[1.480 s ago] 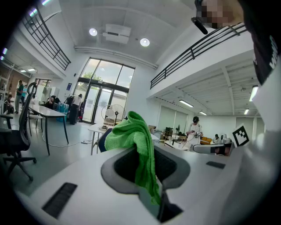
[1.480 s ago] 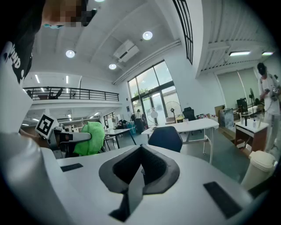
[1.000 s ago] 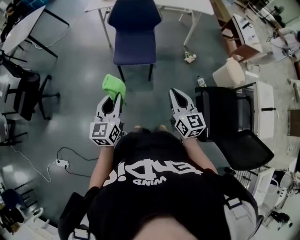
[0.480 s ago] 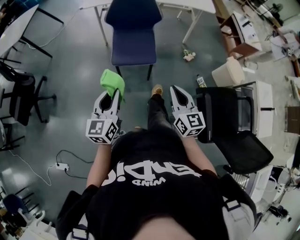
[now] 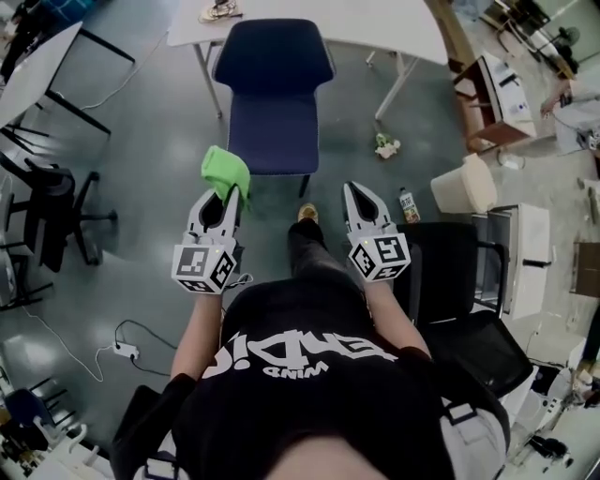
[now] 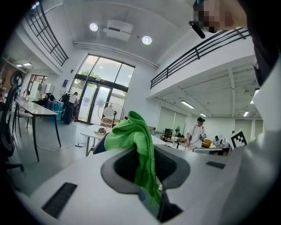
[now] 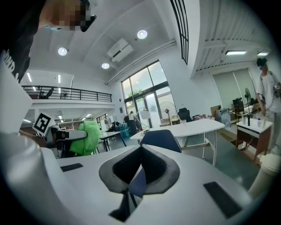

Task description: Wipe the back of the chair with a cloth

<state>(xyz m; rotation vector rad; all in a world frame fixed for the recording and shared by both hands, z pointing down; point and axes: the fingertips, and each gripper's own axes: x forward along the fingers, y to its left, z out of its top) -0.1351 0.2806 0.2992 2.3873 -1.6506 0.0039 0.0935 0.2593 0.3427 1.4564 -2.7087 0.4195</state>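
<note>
A dark blue chair [image 5: 272, 94] stands ahead of me on the grey floor, its seat facing me and its back [image 5: 273, 52] on the far side against a white table [image 5: 375, 19]. My left gripper [image 5: 226, 190] is shut on a bright green cloth [image 5: 227, 172] that bunches above its tips, short of the seat's front edge. In the left gripper view the cloth [image 6: 134, 138] drapes down between the jaws of the left gripper [image 6: 147, 154]. My right gripper [image 5: 360, 192] is shut and holds nothing. In the right gripper view the chair [image 7: 160, 139] shows beyond the right gripper [image 7: 140, 151], with the cloth [image 7: 85, 137] at left.
A black office chair [image 5: 459, 272] stands close on my right. A bottle [image 5: 407, 202] and a white bin [image 5: 466, 183] sit on the floor beyond it. Black chairs [image 5: 47, 202] are at left, and a cable with a power strip [image 5: 122, 349] lies behind left.
I have stepped forward, with one foot now out in front. The blue chair is nearer to both grippers, and the cloth stays in the left gripper.
</note>
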